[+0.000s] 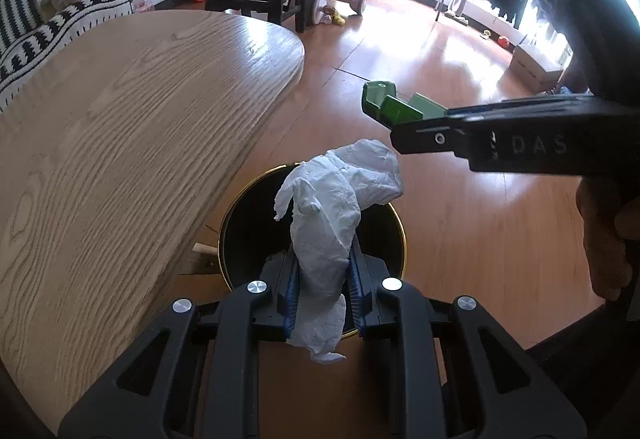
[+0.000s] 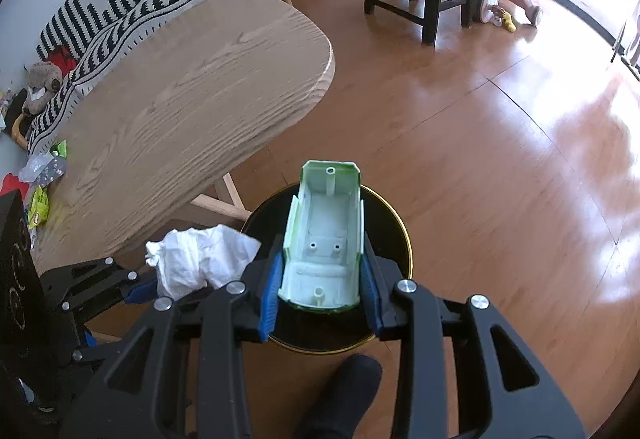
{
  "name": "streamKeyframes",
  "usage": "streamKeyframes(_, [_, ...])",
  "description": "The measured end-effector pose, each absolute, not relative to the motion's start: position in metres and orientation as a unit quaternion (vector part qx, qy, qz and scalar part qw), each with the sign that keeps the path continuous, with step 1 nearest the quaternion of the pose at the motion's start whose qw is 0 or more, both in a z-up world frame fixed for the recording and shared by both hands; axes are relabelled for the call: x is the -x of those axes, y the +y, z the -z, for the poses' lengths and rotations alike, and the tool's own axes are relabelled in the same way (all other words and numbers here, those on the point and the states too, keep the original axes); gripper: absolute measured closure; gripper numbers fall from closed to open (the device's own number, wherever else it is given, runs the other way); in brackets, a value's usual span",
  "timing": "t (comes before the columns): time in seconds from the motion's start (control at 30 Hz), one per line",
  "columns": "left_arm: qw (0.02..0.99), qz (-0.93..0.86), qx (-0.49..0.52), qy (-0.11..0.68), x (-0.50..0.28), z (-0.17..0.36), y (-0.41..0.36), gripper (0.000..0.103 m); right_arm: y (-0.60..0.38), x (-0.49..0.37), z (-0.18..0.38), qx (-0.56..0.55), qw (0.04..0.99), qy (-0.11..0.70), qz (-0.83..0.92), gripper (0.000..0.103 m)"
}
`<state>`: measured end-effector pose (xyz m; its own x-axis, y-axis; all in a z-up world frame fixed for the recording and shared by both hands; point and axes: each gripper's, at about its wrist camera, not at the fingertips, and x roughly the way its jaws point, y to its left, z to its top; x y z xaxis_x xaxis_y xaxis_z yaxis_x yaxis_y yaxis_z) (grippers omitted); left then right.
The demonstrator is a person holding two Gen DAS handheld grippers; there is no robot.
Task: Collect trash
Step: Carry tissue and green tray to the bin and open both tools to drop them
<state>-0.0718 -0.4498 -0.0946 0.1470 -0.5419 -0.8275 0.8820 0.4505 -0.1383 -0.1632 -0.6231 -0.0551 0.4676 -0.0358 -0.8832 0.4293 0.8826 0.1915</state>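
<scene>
- The left gripper point(image 1: 322, 271) has its blue-padded fingers point(image 1: 291, 291) closed on a crumpled white tissue point(image 1: 336, 207), which stands up between them directly over the black bin point(image 1: 394, 235) with the gold rim.
- The right gripper point(image 2: 320, 279) clamps a pale green plastic shell point(image 2: 326, 235), hollow side up, also over the mouth of the bin point(image 2: 394, 231); its far end reaches out to the bin's far rim.
- The bin stands on the floor point(image 2: 480, 159) just beside the edge of the wooden worktop point(image 2: 192, 87).
- Risk with the tissue: it is light and springy, and a tail hangs below the pads on the near side of the bin. When the fingers part, it may cling to a pad or drift, landing on the floor on the near side of the bin rather than inside.
- Risk with the shell: it is long and stiff. Released while its end sits over the far rim, it may strike the gold edge, tip and clatter out onto the floor beyond the bin.
- Risk between the two: both grippers crowd the same opening, the left just to the left of the right. Letting go together could make the shell knock the tissue aside, or the tools bump.
- A dark-socked foot point(image 2: 348, 391) rests on the near side of the bin; a nudge could shift the bin.
- More wrappers point(image 2: 42, 175) lie by the worktop's far left end, well apart from the bin, so the job looks unfinished.
</scene>
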Motion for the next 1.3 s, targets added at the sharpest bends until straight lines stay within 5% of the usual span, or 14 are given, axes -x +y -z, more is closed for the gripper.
streamKeyframes(0.8, [0.741,0.482,-0.192,0.427,0.077,0.093,-0.448,0.082,-0.627,0.161,0.056,-0.207,0.833,0.495,0.138,0.068])
streamKeyframes(1.0, [0.748,0.475,-0.198,0.419,0.079,0.091,-0.451,0.049,-0.630,0.163,0.053,-0.208,0.836,0.487,0.142,0.051])
streamKeyframes(1.3, [0.749,0.479,-0.191,0.415,0.079,0.082,-0.451,0.041,-0.631,0.166,0.044,-0.204,0.844,0.471,0.152,0.040])
